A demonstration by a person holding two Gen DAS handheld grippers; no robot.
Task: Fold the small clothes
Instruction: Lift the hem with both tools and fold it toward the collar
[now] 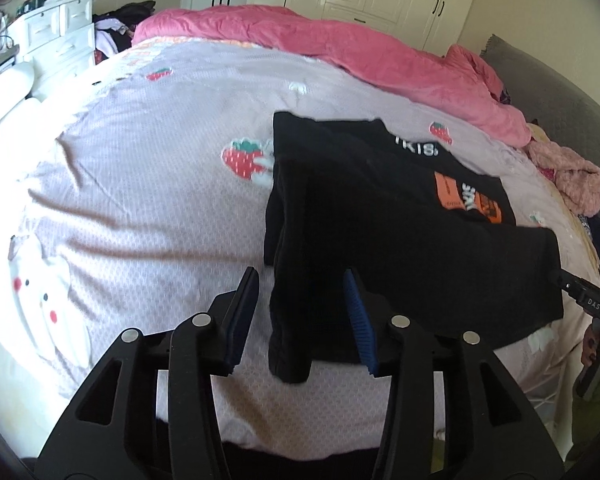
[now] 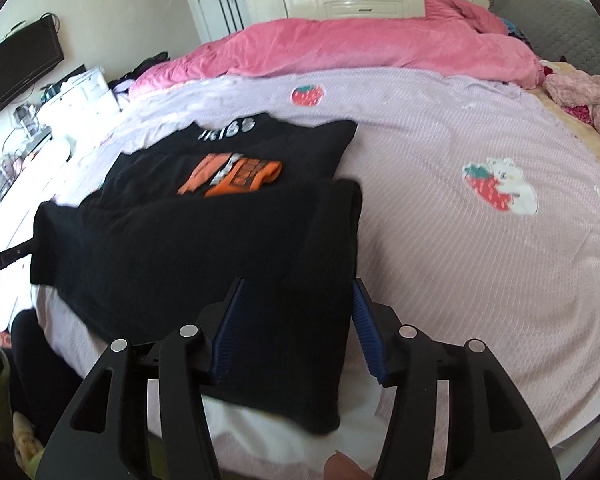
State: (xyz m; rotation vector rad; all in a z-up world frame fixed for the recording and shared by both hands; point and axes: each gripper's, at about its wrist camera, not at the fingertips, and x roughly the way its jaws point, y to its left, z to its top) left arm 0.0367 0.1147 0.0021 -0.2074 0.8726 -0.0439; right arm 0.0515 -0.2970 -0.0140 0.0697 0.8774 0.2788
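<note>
On black shirt [image 2: 180,248] between both parted, unclamped claws [image 1: 300,320] [image 2: 296,328] — white lettering, perhaps "KISS" [image 2: 227,128] — blurred.

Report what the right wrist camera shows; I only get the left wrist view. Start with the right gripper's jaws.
Observer: The right gripper has its jaws apart, and the folded near edge of the black shirt lies between them.
Operator: Give me the shirt's right side.
Observer: Its right edge ends on the lilac bedsheet, short of a strawberry-and-cat print.
Operator: Name anything below the gripper.
Observer: A fingertip shows at the bottom edge of the picture.
</note>
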